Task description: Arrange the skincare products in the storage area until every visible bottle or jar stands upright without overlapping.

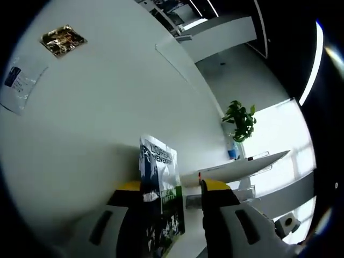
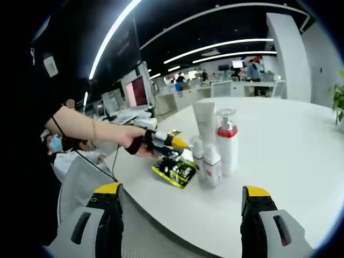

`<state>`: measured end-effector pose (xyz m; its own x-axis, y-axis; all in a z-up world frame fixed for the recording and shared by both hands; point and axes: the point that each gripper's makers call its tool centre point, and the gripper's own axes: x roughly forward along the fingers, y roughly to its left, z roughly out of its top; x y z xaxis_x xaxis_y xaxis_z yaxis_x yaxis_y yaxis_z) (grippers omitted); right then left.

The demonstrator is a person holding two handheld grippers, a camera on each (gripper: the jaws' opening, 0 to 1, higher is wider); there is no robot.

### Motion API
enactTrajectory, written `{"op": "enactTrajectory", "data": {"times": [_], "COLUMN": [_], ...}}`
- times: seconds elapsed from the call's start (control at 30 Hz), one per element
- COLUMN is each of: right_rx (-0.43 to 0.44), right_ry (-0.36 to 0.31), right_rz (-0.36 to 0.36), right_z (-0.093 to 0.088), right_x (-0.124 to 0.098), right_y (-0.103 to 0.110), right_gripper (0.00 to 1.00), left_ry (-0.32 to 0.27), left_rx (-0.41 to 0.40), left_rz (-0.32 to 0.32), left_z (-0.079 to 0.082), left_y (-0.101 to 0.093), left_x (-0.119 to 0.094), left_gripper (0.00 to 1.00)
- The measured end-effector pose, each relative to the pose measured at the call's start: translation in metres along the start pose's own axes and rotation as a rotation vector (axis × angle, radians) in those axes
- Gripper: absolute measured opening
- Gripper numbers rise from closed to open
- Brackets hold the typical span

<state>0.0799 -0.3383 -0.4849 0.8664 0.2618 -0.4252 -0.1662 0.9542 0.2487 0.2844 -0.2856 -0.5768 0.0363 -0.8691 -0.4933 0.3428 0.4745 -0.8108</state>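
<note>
**Left gripper pinches a sachet; right gripper spread and empty**

In the left gripper view, the left gripper (image 1: 172, 201) rises from the bottom edge with yellow-tipped jaws. A flat printed sachet (image 1: 159, 188) stands between them, its dark top lettered in white and its lower part green; the jaws close in on it from both sides, pinching it. Beyond the sachet stretches the white table (image 1: 107, 107). Farther off on the table lie a crumpled gold wrapper (image 1: 63, 40) and, well apart from it near the table's edge, a clear packet (image 1: 20, 83) with a blue label. At the table's far side stands a green plant (image 1: 240, 121).

In the right gripper view, the right gripper (image 2: 180, 207) has its jaws spread wide, nothing between them, hovering over the near edge of the table (image 2: 279, 161). Past it, the left gripper (image 2: 174, 144) comes in from the left, held in a person's hand (image 2: 131, 141), and holds the sachet (image 2: 174, 169) low over the table. Just beside the sachet stands an upright cluster of skincare items: two small white bottles (image 2: 212, 164) in front, a pump bottle (image 2: 227, 140) with a red band behind them, and a tall white tube (image 2: 204, 122) standing on its cap. Beyond lie office desks and ceiling light strips.
</note>
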Motion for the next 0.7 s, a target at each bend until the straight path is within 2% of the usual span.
{"op": "enactTrajectory", "data": {"times": [0.27,0.5,0.63,0.7], "right_rx": [0.000,0.001,-0.001,0.000], "right_ry": [0.001,0.000,-0.001,0.000], "right_rz": [0.009,0.011,0.010,0.011], "right_z": [-0.001,-0.001,-0.001,-0.001], "right_x": [0.000,-0.001,-0.001,-0.001], "right_y": [0.000,0.001,0.000,0.000], "right_gripper": [0.95,0.95,0.95,0.95], "left_ry": [0.013,0.024,0.023,0.015], "left_rx": [0.020,0.008,0.020,0.023], "left_rz": [0.038,0.057,0.080,0.090], "left_z": [0.002,-0.003,0.002,-0.002], "left_y": [-0.007,-0.010,-0.002,-0.007], "left_x": [-0.002,-0.004,-0.006,-0.010], "left_gripper": [0.58,0.63,0.66,0.67]}}
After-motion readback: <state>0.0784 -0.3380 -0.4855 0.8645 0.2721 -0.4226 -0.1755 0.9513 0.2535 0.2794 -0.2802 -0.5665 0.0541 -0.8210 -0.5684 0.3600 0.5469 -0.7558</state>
